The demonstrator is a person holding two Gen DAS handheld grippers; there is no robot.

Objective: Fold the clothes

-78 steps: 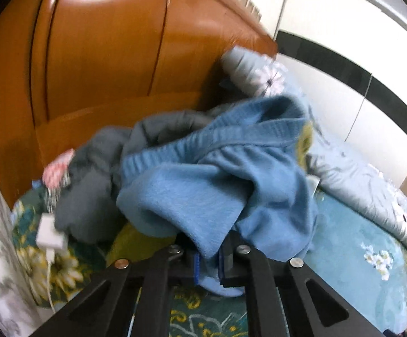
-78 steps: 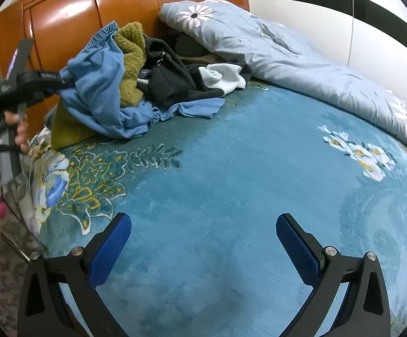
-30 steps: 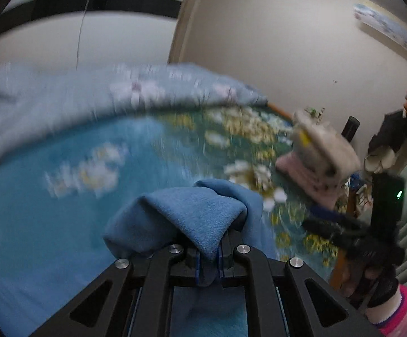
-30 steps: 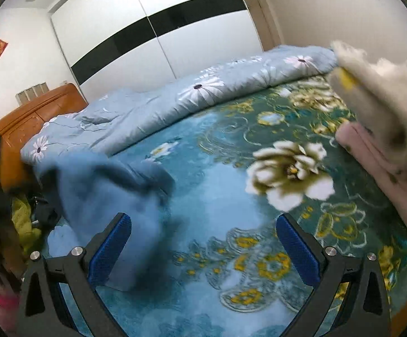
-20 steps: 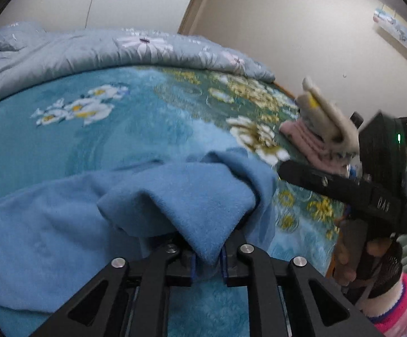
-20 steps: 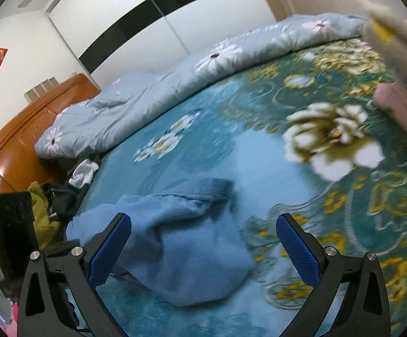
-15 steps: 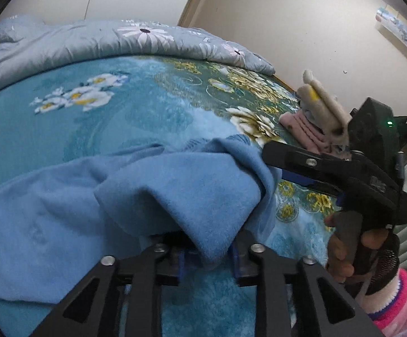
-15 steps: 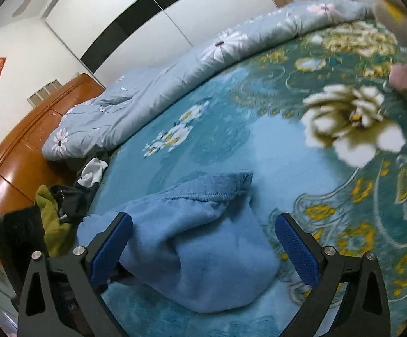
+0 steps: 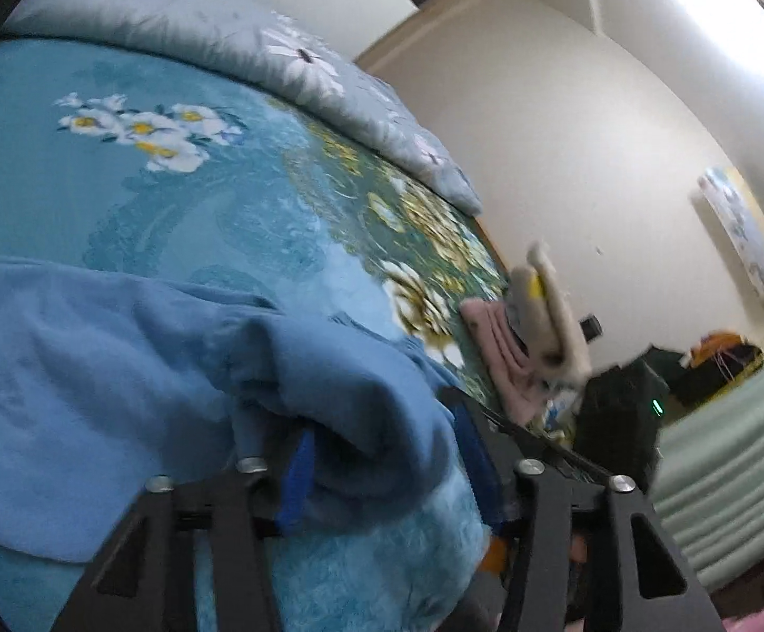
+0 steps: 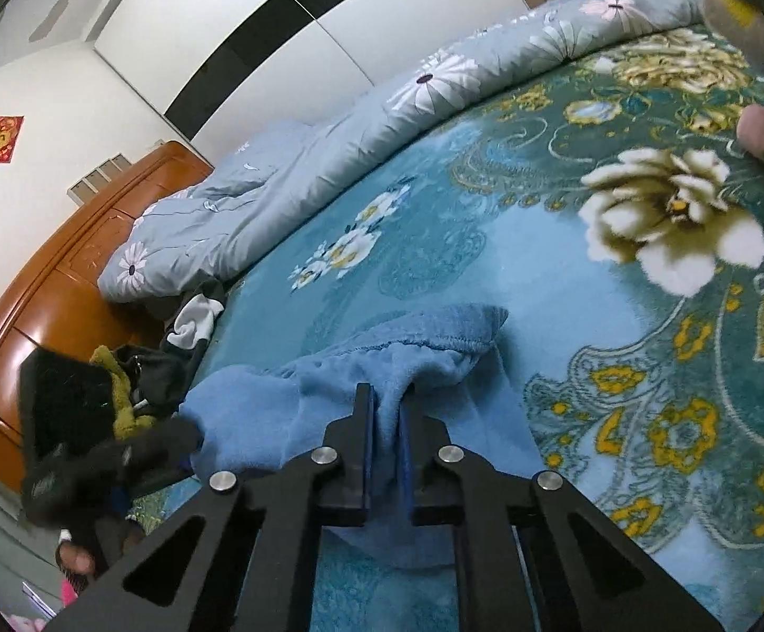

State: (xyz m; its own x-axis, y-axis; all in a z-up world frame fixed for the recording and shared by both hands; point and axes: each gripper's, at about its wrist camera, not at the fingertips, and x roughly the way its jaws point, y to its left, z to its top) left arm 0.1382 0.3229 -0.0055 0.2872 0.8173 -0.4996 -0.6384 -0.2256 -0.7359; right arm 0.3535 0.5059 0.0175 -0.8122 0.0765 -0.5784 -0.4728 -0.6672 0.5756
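Observation:
A light blue fleece garment (image 9: 118, 368) lies crumpled on the teal floral bedspread (image 9: 66, 184). It also shows in the right wrist view (image 10: 329, 384). My left gripper (image 9: 387, 468) is open, its blue pads spread on either side of a fold of the garment. My right gripper (image 10: 384, 437) is shut on a bunched fold of the blue garment near the bed's front edge. The left gripper's body shows blurred at the left of the right wrist view (image 10: 92, 447).
A pile of dark and olive clothes (image 10: 134, 374) lies by the wooden headboard (image 10: 66, 274). A grey floral duvet (image 10: 382, 105) runs along the far side of the bed. Folded pink and cream items (image 9: 529, 347) sit at the bed's corner.
The blue garment was carried from the pile and laid on the bedspread. My left gripper has opened and let it go. My right gripper has closed on a fold of it.

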